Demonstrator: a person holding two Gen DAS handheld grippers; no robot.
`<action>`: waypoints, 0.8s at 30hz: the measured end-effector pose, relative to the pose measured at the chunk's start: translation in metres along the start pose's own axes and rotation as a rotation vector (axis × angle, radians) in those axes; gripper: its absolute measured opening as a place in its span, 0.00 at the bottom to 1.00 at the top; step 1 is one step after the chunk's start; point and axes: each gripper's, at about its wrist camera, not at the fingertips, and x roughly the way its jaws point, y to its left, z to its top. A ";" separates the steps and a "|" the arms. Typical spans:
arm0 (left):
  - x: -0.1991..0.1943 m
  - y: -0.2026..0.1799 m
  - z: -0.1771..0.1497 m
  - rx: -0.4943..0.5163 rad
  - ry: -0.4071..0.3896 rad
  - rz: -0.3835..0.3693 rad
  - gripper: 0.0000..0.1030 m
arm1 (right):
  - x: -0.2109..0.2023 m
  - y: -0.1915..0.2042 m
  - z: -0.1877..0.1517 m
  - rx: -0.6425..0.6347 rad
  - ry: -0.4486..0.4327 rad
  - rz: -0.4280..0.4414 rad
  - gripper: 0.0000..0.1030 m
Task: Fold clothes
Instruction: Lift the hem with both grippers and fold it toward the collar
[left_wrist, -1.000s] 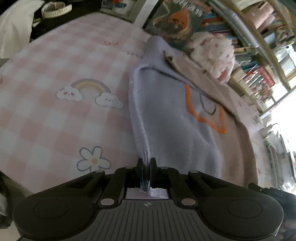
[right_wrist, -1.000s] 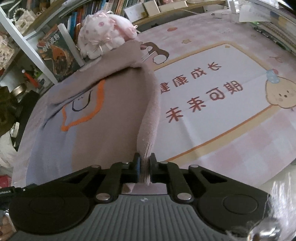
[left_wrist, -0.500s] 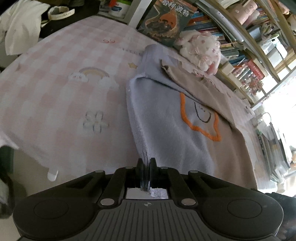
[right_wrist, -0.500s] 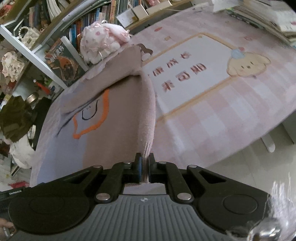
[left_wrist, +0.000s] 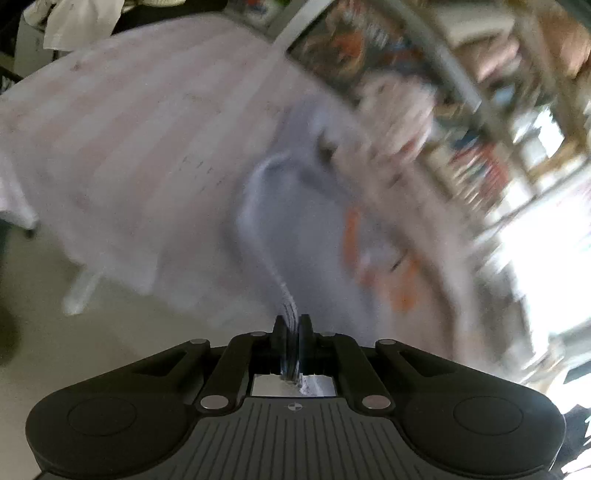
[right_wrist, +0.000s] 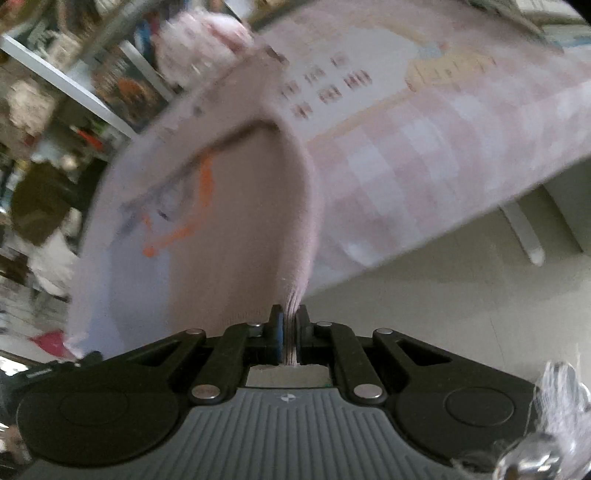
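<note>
A lavender and beige sweater (left_wrist: 314, 229) with an orange outline design lies stretched over the table, its near hem lifted. My left gripper (left_wrist: 291, 325) is shut on the lavender hem corner. My right gripper (right_wrist: 289, 317) is shut on the beige hem corner of the same sweater (right_wrist: 240, 206). Both grippers are out past the table's front edge, above the floor. Both views are motion-blurred.
A pink checked tablecloth (left_wrist: 129, 129) covers the table; its printed panel (right_wrist: 388, 92) lies right of the sweater. A plush toy (right_wrist: 199, 44) and bookshelves (left_wrist: 498, 92) stand behind. Table legs (right_wrist: 524, 236) and pale floor (left_wrist: 55, 350) show below.
Both grippers have pulled back and up from the table, still holding the hem. The sweater stretches toward me and the floor has come into view.
</note>
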 end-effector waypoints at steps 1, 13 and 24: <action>-0.002 -0.003 0.009 -0.012 -0.034 -0.034 0.04 | -0.006 0.004 0.009 0.002 -0.030 0.033 0.06; 0.050 -0.050 0.133 -0.031 -0.243 -0.202 0.04 | -0.014 0.028 0.129 0.206 -0.339 0.287 0.06; 0.138 -0.055 0.201 0.026 -0.149 -0.144 0.04 | 0.060 0.050 0.218 0.203 -0.359 0.178 0.06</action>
